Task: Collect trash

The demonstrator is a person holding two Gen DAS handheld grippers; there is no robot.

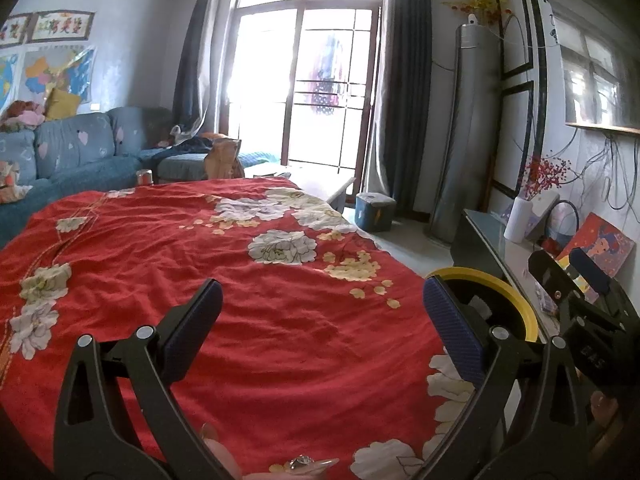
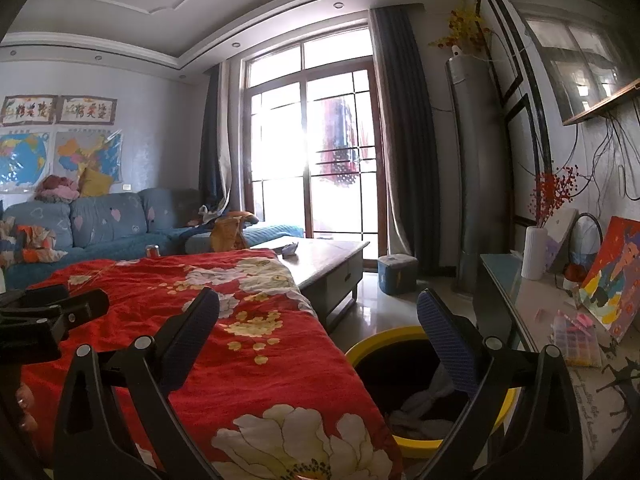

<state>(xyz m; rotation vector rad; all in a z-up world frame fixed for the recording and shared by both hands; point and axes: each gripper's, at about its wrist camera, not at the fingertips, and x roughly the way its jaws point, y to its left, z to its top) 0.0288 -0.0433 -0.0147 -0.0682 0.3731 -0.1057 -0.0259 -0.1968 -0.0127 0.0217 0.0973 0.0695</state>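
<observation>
Beside the right edge of the counter draped in a rumpled red floral cloth [image 2: 224, 320], a round bin with a glossy yellow plastic rim [image 2: 384, 340] stands on the floor, and pale crumpled scraps [image 2: 424, 404] already lie in its dark well. It sits directly under my right gripper [image 2: 320, 328], whose jaws are spread wide and empty, while my left gripper [image 1: 320, 312], likewise open and empty, hovers over the cloth with the bin off to its right. I judge the small crumpled bluish paper [image 2: 290, 249] on the bare wooden far end of the counter the likeliest trash left, well ahead of both grippers.
</observation>
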